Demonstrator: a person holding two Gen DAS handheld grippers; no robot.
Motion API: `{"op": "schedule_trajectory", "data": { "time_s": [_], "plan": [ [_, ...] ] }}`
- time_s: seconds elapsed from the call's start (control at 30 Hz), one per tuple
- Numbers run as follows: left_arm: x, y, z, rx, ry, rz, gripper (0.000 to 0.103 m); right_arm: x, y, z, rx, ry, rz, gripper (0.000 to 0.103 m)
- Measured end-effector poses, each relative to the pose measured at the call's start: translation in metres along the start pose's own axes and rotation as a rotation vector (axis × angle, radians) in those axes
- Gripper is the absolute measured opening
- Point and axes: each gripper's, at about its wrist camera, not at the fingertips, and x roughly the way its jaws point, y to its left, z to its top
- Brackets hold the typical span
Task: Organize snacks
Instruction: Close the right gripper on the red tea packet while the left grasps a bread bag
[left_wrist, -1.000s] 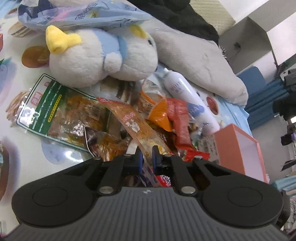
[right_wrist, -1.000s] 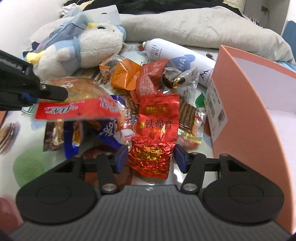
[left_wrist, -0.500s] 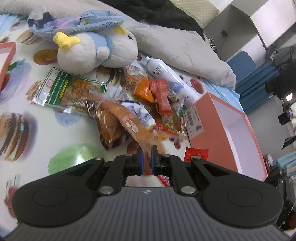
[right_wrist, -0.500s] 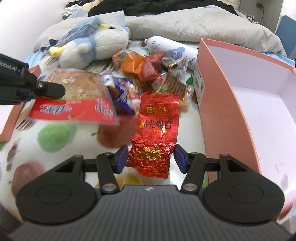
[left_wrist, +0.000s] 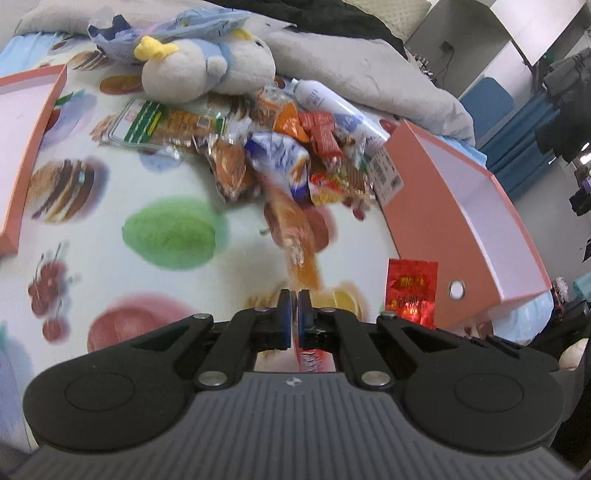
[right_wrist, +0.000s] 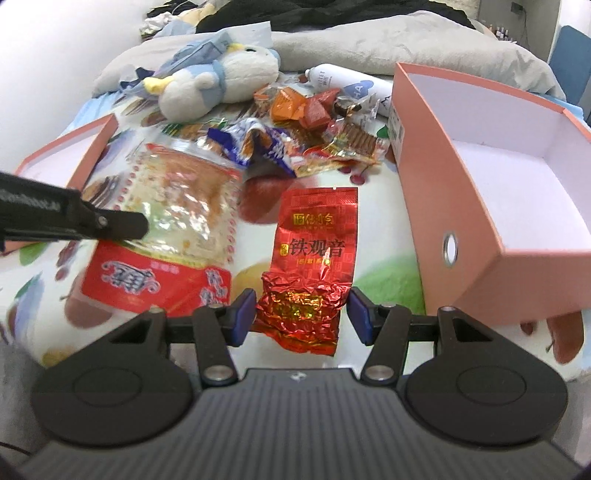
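Note:
My left gripper (left_wrist: 294, 314) holds a clear bread packet with a red label (left_wrist: 295, 232) by its thin edge, the jaws closing tight on it. In the right wrist view that packet (right_wrist: 173, 221) hangs flat under the left gripper's finger (right_wrist: 110, 225). My right gripper (right_wrist: 302, 319) is shut on the crumpled end of a red foil tea packet (right_wrist: 314, 243), which also shows in the left wrist view (left_wrist: 412, 288). Both packets hang above the fruit-print cloth (right_wrist: 388, 280). The snack pile (right_wrist: 295, 129) lies farther back.
A tall orange box with a white inside (right_wrist: 436, 184) stands open at the right. A shallow orange lid or tray (right_wrist: 92, 147) lies at the left. A plush toy (right_wrist: 218, 81), a white bottle (right_wrist: 351, 85) and a grey pillow (right_wrist: 369, 40) lie behind the pile.
Both grippers have drawn back from the snack pile toward the near side, each carrying its packet. The pile and plush toy now look farther off, and both orange boxes have come into view.

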Motion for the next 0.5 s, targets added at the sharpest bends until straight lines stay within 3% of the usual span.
{"op": "schedule_trajectory", "data": {
  "time_s": [0.33,0.5],
  "plan": [
    [-0.013,-0.008,-0.041,0.012,0.028,-0.015,0.002,0.001,0.01,-0.023,-0.015,0.015,0.043,0.057],
    [-0.011,0.008,-0.056,-0.038,0.059,-0.02,0.002,0.009,0.019,-0.028,-0.054,-0.007,0.104,0.057]
  ]
}}
